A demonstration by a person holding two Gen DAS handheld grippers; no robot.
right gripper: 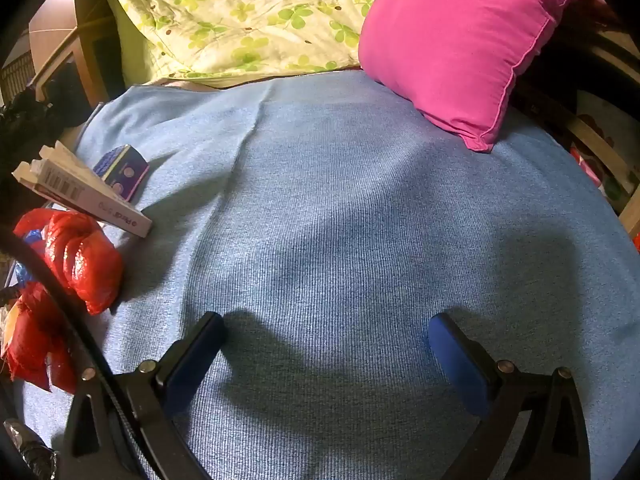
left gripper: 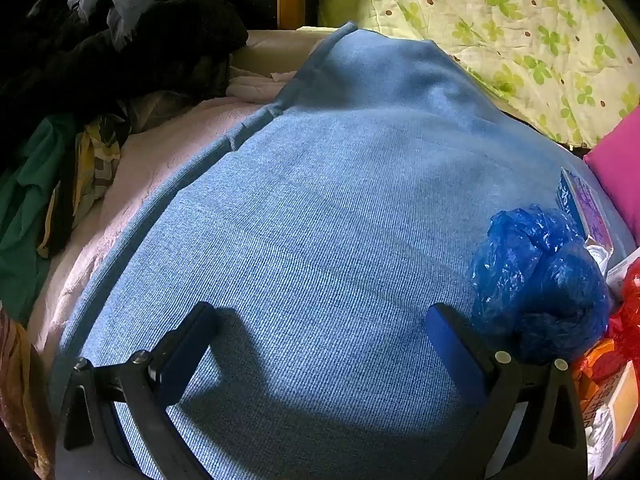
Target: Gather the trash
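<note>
blue blanket (right gripper: 340, 200), magenta pillow (right gripper: 460, 40), green clover-print quilt (right gripper: 240, 12).

Everything sits on the light blue woven blanket (right gripper: 340, 220). Far side: the clover-print quilt (right gripper: 240, 16), with the magenta square pillow (right gripper: 460, 44) to its right, overlapping the blanket's edge. Left edge of the right wrist view — a crumpled red plastic bag (right gripper: 80, 256), behind it a white barcoded carton (right gripper: 84, 196), then a small purple box (right gripper: 124, 168). In the left wrist view a crumpled blue plastic bag (left gripper: 536, 284) lies right, just beside that pile.
</note>
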